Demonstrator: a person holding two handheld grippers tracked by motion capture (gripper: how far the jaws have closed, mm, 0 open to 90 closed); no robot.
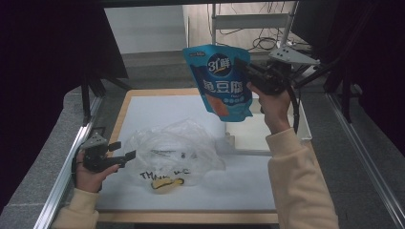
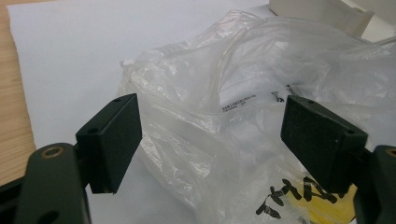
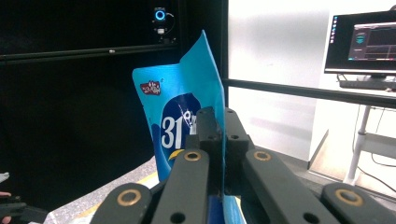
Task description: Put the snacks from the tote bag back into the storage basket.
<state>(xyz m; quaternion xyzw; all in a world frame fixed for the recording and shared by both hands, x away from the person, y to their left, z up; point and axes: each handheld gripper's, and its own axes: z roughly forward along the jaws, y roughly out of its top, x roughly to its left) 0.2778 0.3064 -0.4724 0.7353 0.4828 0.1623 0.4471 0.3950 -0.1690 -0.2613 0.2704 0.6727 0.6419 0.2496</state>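
At the lower left of the high view your left gripper (image 1: 125, 157) rests low on the white mat (image 1: 157, 107), its jaws spread apart and aimed at the near edge of the crumpled clear plastic bag (image 1: 174, 145). In the left gripper view those jaws straddle a fold of the film without pinching it, so you look poised to catch an edge and hold the mouth steady; nothing is held yet. Black lettering and a yellow patch (image 1: 165, 185) show at the bag's lower edge.

Moving right, the blue snack pouch (image 1: 222, 78) hangs in the air in the upper middle of the frame, well clear of the table and above the bag's far side. Your right gripper (image 1: 248, 71) is clamped on its side edge; in the right gripper view the jaws are pressed together with the blue pouch (image 3: 187, 112) between them. Gripping it by the edge lets it dangle upright, bottom down, which should suit lowering it into the bag.

At the right of the mat, behind the pouch, sits a shallow white tray (image 1: 305, 131).
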